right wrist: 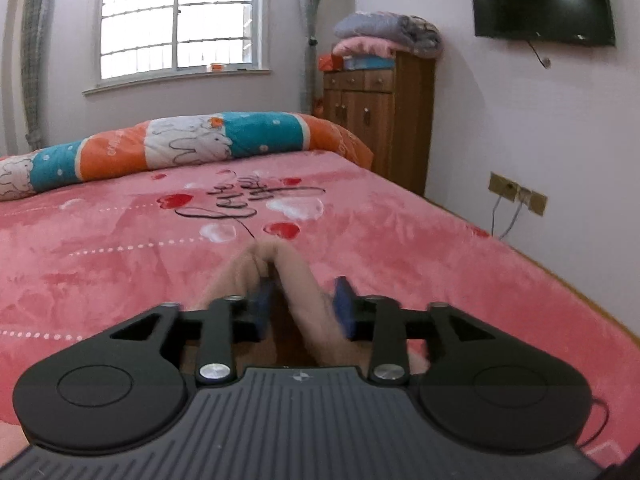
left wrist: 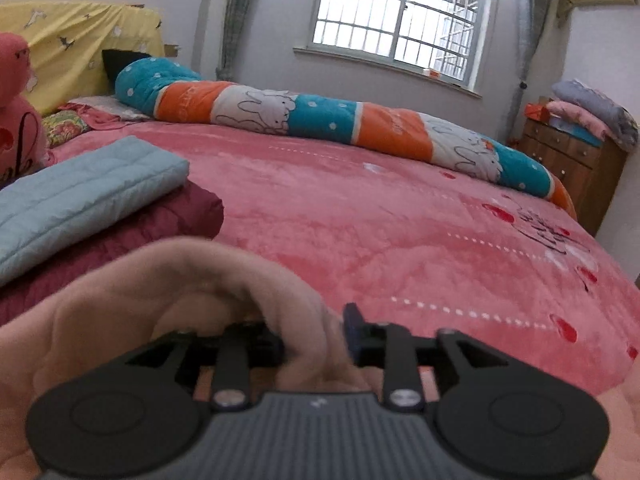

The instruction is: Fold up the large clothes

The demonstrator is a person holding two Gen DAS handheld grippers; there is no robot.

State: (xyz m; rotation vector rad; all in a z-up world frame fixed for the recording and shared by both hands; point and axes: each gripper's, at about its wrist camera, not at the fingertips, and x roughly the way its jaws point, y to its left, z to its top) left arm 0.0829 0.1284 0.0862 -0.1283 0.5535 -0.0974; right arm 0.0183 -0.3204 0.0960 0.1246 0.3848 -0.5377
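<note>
A large peach-pink garment (left wrist: 132, 304) bunches over my left gripper (left wrist: 316, 332), whose jaws are shut on a fold of it above the pink bedspread (left wrist: 400, 220); cloth hides the left finger, the blue right pad (left wrist: 354, 328) shows. In the right wrist view my right gripper (right wrist: 304, 300) is shut on another fold of the same garment (right wrist: 288, 264), with blue pads (right wrist: 344, 300) on either side of the cloth. The rest of the garment hangs below both cameras, out of sight.
A folded light-blue quilted piece (left wrist: 80, 196) lies on a dark red folded one (left wrist: 160, 228) at the left. A rolled orange-teal duvet (left wrist: 340, 120) runs along the bed's far side. A wooden dresser (right wrist: 380, 108) with stacked blankets stands by the wall; a TV (right wrist: 540, 0) hangs there.
</note>
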